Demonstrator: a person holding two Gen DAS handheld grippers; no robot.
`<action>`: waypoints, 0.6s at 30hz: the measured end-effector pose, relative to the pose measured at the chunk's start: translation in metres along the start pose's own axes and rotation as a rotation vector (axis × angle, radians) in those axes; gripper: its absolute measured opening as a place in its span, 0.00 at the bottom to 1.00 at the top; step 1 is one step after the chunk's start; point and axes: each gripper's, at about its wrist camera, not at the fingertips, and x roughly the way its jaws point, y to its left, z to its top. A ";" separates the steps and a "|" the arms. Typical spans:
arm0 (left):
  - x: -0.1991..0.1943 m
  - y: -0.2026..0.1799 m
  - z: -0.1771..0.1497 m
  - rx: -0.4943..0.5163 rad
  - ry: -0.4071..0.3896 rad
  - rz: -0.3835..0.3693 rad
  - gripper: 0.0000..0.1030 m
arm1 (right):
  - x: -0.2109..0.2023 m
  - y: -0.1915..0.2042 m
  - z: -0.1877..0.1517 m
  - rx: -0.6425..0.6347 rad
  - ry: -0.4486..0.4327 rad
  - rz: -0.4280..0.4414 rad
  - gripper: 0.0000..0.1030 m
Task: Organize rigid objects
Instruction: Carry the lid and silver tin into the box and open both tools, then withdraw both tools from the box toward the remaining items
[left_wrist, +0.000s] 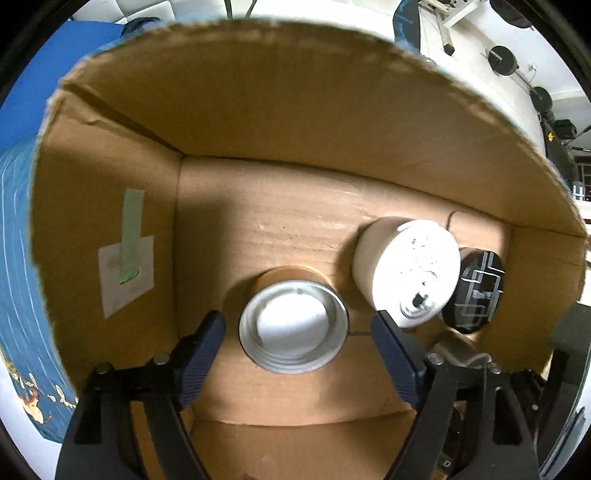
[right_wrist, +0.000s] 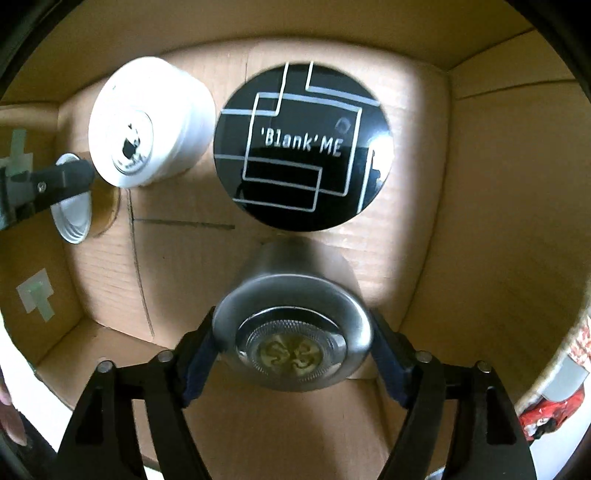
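Both grippers reach down into a cardboard box (left_wrist: 258, 110). My left gripper (left_wrist: 297, 321) is open around a shallow white round tin (left_wrist: 293, 328) that sits on the box floor, with a gap at each pad. A white round jar (left_wrist: 406, 273) and a black disc (left_wrist: 474, 291) printed 'Blank'ME lie to its right. In the right wrist view, my right gripper (right_wrist: 291, 317) is open with a grey metal lamp-like cylinder (right_wrist: 291, 332) standing between its fingers, close to both pads. Beyond it lie the black disc (right_wrist: 303, 147) and the white jar (right_wrist: 147, 122).
The box walls (right_wrist: 498, 184) close in on all sides. A paper patch with green tape (left_wrist: 125, 273) sticks to the left wall. Blue cloth (left_wrist: 22, 240) lies outside on the left, and a red packet (right_wrist: 554, 410) outside on the right. Free floor (right_wrist: 177, 266) lies between the objects.
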 end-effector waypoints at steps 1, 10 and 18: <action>-0.004 0.002 0.003 0.001 -0.003 -0.004 0.86 | -0.005 0.000 -0.001 0.003 -0.007 0.005 0.81; -0.048 -0.004 -0.044 0.044 -0.119 0.022 0.99 | -0.041 0.000 -0.040 0.009 -0.117 -0.001 1.00; -0.078 0.005 -0.097 0.073 -0.238 0.012 0.99 | -0.074 0.000 -0.090 0.019 -0.296 -0.022 1.00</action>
